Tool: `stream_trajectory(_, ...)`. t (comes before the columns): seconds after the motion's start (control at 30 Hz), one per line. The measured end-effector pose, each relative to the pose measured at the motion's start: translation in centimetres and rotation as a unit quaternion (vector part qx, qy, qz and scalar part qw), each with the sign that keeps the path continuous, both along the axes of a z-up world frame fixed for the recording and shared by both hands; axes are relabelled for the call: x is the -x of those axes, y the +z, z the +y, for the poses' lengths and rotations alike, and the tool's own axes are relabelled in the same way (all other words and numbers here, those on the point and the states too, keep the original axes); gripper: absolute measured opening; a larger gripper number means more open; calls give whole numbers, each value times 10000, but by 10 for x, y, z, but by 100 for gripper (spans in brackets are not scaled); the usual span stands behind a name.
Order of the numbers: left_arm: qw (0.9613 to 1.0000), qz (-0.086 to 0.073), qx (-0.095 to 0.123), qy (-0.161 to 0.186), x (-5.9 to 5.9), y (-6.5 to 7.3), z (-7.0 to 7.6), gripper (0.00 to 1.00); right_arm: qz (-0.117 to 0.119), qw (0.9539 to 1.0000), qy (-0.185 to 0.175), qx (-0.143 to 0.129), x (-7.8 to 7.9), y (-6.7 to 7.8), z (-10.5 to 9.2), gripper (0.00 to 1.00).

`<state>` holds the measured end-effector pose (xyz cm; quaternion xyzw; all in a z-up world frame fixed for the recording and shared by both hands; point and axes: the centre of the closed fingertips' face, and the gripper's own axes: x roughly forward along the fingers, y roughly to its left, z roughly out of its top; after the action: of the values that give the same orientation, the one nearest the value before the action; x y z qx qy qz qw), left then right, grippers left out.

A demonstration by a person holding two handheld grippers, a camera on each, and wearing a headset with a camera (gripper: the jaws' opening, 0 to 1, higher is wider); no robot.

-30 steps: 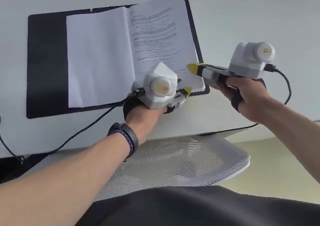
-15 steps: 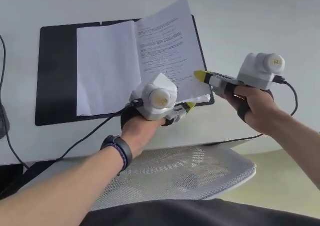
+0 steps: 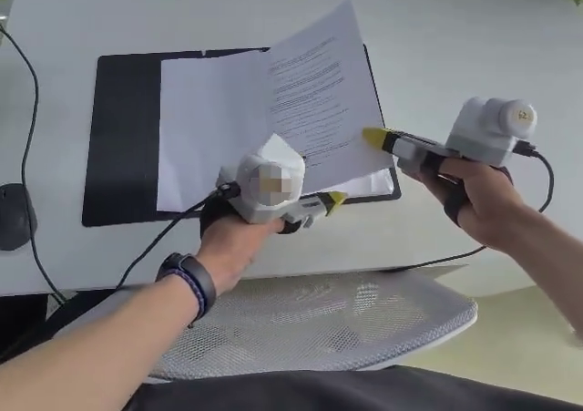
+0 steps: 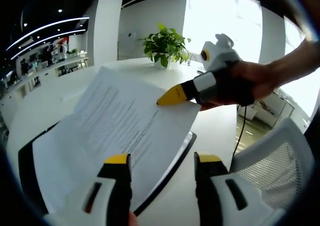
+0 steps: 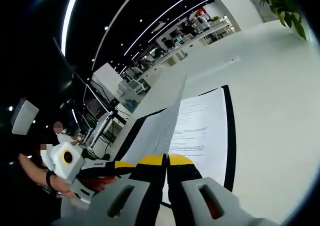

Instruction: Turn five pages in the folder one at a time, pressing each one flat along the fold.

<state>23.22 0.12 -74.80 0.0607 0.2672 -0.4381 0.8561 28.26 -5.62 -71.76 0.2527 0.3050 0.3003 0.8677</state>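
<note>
Since prior frame, left gripper (image 4: 164, 159) shifted left along folder (image 3: 118, 138), jaws apart. Raised page (image 3: 319, 101), centre frame, was pinched by right gripper (image 3: 372, 138); judged light, floppy, best held at outer edge.

Black folder (image 3: 118, 138), white page (image 3: 319, 101), black print

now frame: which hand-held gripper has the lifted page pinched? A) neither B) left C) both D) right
D: the right hand-held gripper has its jaws shut on the outer edge of the lifted page, which rises up from between them in the right gripper view. The left hand-held gripper has its jaws apart near the page's lower edge, pinching nothing.
</note>
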Motion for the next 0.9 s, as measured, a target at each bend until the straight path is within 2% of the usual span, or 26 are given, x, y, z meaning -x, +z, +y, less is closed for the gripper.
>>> stream_trajectory(0.27,9994,-82,-15,343,-4,11,50,54,-244,9994,105,-221,-2,24,18,0)
stream_trajectory(0.53,9975,-115,-19,703,-2,25,99,59,-521,9968,443,-415,-4,51,54,0)
stream_trajectory(0.63,9963,-135,-27,847,-3,28,117,60,-595,9954,606,-447,-4,57,71,0)
stream_trajectory(0.67,9958,-134,-12,911,-3,29,123,61,-604,9951,641,-458,-6,57,69,0)
stream_trajectory(0.9,9924,-201,-46,1215,-1,39,158,62,-695,9909,1021,-528,-3,65,112,0)
